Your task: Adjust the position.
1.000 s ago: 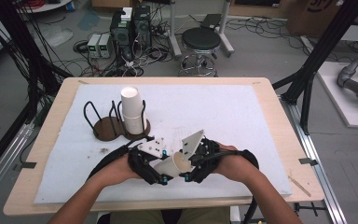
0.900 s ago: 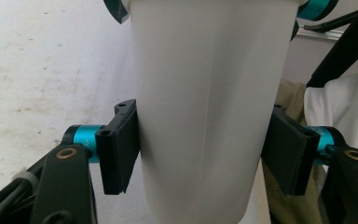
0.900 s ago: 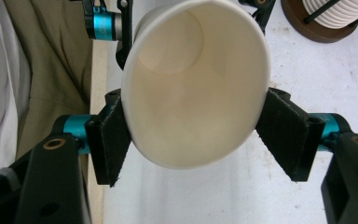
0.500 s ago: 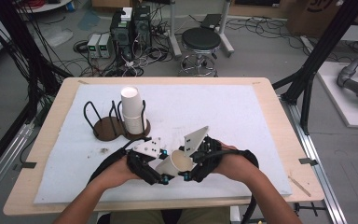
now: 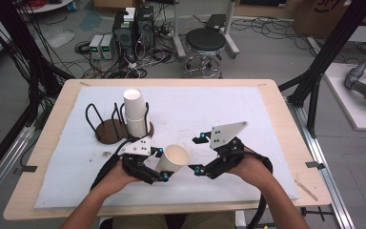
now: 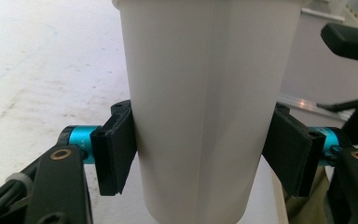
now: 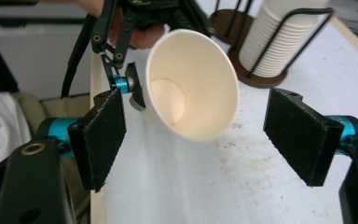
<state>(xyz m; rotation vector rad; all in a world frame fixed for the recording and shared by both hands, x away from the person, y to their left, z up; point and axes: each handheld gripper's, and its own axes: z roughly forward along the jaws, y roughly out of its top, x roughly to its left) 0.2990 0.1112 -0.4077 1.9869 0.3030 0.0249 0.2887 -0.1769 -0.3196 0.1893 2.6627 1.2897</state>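
Between the two hands, low over the counter (image 5: 267,124), the paper cup (image 5: 173,159) lies tilted in the left hand-held gripper (image 5: 158,167), pads clamped on its wall. Keep that squeeze light (thin white paper dents). The right hand-held gripper (image 5: 198,155) has just been opening, nothing between its jaws.

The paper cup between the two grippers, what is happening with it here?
A person works at the table with a gripper in each hand. The left gripper holds a single paper cup by its sides, tilted, with the mouth towards the right gripper. The right gripper's jaws have just been opening; they stand wide with nothing between them, apart from the cup. Behind, a stack of cups stands in a wire holder.
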